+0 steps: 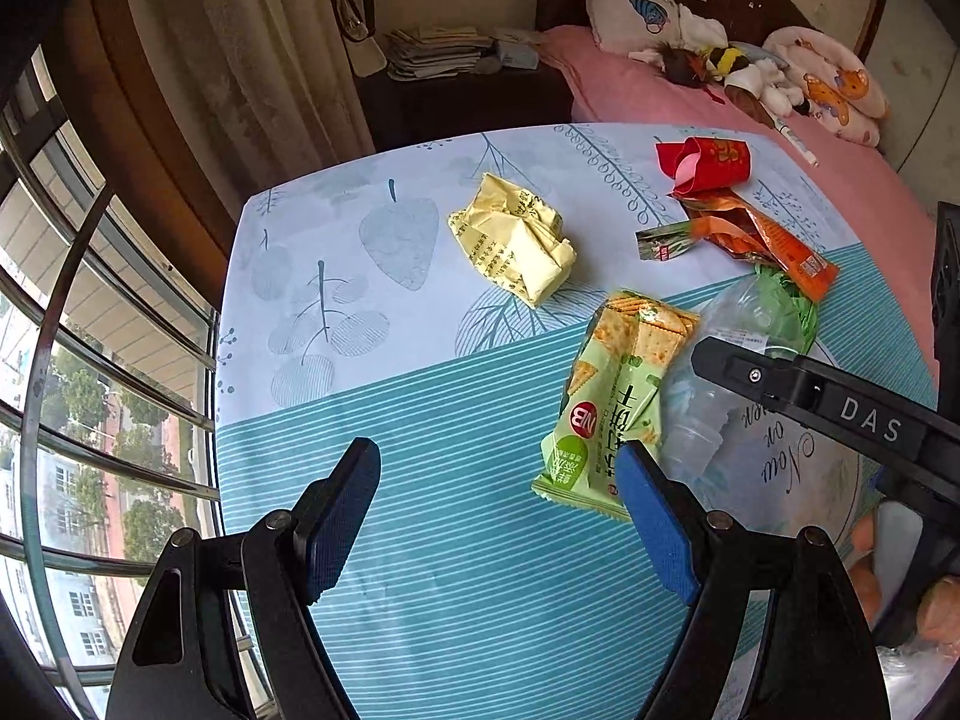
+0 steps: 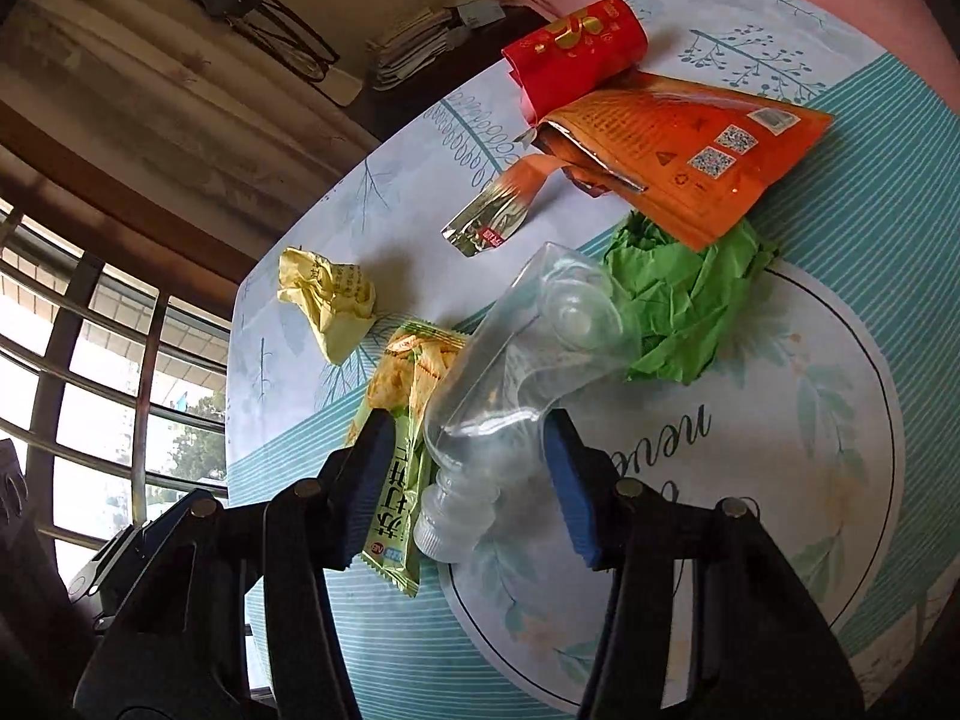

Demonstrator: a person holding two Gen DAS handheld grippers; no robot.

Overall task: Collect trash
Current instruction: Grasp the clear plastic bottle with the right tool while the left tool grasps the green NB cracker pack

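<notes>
right tool [image 2: 462, 468] wide astride bottle [image 2: 510, 360] | left tool [image 1: 498, 516] wide, empty | risk: pad snags cracker pack [image 2: 399, 450], crushed bottle squirts out

1. the left wrist camera sits behind the left gripper [image 1: 501, 519], raised and tilted down across the patterned blue-and-white tablecloth [image 1: 420, 420]; the far table edge lies well ahead.
2. the right wrist camera sits behind the right gripper [image 2: 465, 486], low and close; a crumpled clear plastic bottle [image 2: 510, 372] lies between its fingers.
3. both views share the bottle, a green cracker packet [image 1: 612, 402] [image 2: 399, 468], and a crumpled yellow paper wrapper [image 1: 516, 237] [image 2: 330, 300] further ahead.
</notes>
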